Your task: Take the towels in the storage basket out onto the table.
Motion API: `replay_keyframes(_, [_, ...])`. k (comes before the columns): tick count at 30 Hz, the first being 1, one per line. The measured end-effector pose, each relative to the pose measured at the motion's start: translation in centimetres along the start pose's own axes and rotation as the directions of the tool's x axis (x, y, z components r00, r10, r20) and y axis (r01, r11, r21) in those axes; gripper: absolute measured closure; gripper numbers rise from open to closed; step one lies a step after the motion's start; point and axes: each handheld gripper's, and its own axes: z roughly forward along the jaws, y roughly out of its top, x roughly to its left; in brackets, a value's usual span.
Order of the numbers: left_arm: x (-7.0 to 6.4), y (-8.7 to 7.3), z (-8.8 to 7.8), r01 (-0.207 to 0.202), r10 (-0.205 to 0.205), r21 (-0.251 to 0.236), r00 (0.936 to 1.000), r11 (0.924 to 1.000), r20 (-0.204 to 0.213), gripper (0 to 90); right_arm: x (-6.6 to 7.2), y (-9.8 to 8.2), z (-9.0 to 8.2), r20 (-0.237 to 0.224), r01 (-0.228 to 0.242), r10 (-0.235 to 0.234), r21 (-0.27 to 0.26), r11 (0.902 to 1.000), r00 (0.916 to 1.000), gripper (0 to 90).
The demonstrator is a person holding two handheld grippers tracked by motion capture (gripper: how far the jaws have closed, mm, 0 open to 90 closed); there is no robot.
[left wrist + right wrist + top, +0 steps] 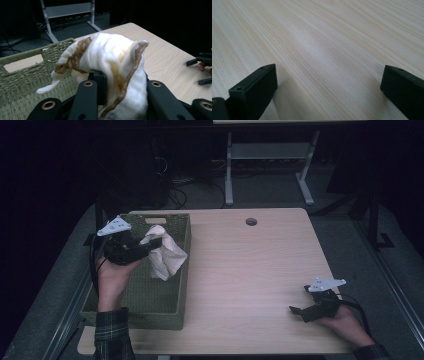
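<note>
Above the woven green basket [150, 305], at the table's left edge in the high view, the left gripper [150, 242] holds a white cloth with brown trim [165, 255] clear of the basket floor. Its jaws are clamped on the cloth; the fabric bunches between them and the loose end hangs down over the basket's right wall. A hand in a plaid sleeve [112, 335] carries the gripper, and the grey three-cornered plate [114, 226] sits on top of it.

Seen from the left gripper view, the cloth [112, 65] fills the gap between the two black jaws and drapes forward over them, its brown edge running along the fold. Behind it lies the basket rim with a handle slot [22, 62].

Near the right front corner of the light wooden table [250, 270], the right gripper [300, 312] rests low on the surface, well apart from the basket and the cloth. The right gripper view shows its jaws standing wide apart with bare wood grain [324, 50] between them; nothing is held.

A round cable hole [251, 221] sits near the table's far edge
</note>
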Motion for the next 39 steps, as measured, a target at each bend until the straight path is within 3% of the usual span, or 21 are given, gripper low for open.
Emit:
replay_keyframes(6, [-0.6, 0.9, 0.3, -0.012, 0.012, -0.01, 0.9998, 0.9999, 0.014, 71.8, 0.0, 0.0, 0.0, 0.0, 0.0, 0.0, 0.0, 1.0, 1.0, 0.5])
replay_keyframes(11, [-1.4, 2.0, 0.9, -0.027, 0.03, -0.04, 0.9979, 0.9988, 0.057, 71.9, 0.0, 0.0, 0.0, 0.0, 0.0, 0.0, 0.0, 1.0, 1.0, 0.5])
replay_keyframes(22, [-4.1, 4.4, 2.6, -0.074, 0.084, -0.073, 0.9867, 0.9946, 0.139, 72.1, 0.0, 0.0, 0.0, -0.002, 0.001, -0.001, -0.001, 1.0, 1.0, 0.5])
replay_keyframes(28, [-6.0, 5.4, 4.0, -0.11, 0.12, -0.066, 0.9764, 0.9917, 0.179, 72.1, -0.1, 0.0, 0.0, -0.001, 0.008, -0.008, 0.0, 1.0, 1.0, 0.5])
replay_keyframes(31, [-7.1, 5.8, 5.3, -0.129, 0.137, -0.053, 0.9666, 0.9903, 0.216, 72.1, 0.0, 0.0, 0.0, -0.002, 0.004, -0.004, -0.001, 1.0, 1.0, 0.5])
replay_keyframes(39, [-9.0, 6.0, 7.8, -0.154, 0.158, -0.034, 0.9492, 0.9874, 0.272, 72.1, -0.1, 0.0, 0.0, -0.003, 0.011, -0.011, 0.0, 0.9999, 0.9999, 0.5])
